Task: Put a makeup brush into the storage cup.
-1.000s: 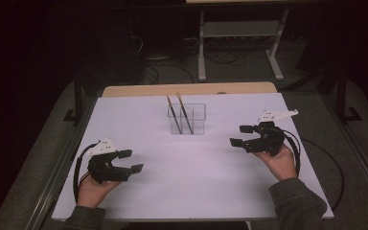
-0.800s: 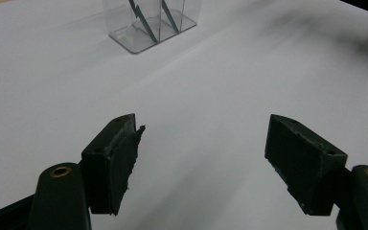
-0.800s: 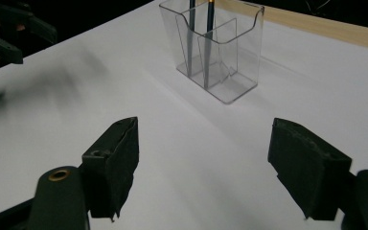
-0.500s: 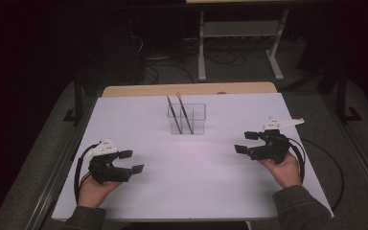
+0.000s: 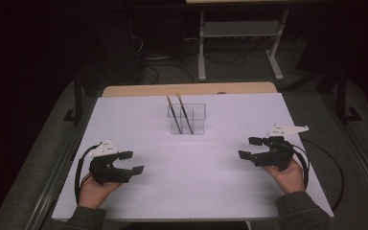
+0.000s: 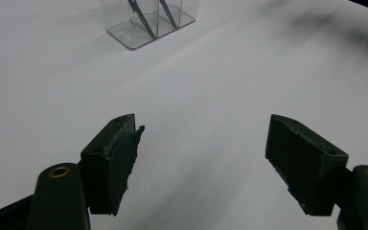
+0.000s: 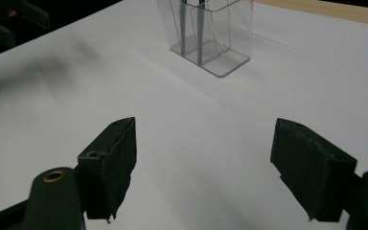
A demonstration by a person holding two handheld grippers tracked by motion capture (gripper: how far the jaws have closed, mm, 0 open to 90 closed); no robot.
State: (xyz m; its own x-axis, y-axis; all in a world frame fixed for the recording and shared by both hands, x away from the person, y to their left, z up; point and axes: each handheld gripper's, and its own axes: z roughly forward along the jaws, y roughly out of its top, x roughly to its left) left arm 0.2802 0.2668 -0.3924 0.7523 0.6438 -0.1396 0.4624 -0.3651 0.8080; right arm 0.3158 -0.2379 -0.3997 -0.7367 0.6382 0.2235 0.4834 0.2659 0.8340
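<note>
A clear plastic holder (image 5: 188,119) stands upright at the middle back of the white table (image 5: 196,182), with two dark brushes (image 5: 181,112) leaning in it. It shows far off in the left gripper view as the holder (image 6: 148,21) and in the right gripper view as the holder (image 7: 211,33). My left gripper (image 5: 129,163) rests at the front left, open, nothing between its jaws. My right gripper (image 5: 250,147) sits at the front right, open and empty too. Wide-apart pads (image 6: 120,153) and pads (image 7: 115,158) frame bare table.
A wooden strip (image 5: 189,89) runs along the table's far edge. Beyond it stand a metal stand (image 5: 239,33) and cables on the dark floor. Black cables trail from both grippers. White surface lies between the two hands.
My right gripper has moved toward the near right and lower, away from the holder. The left gripper has stayed where it was.
</note>
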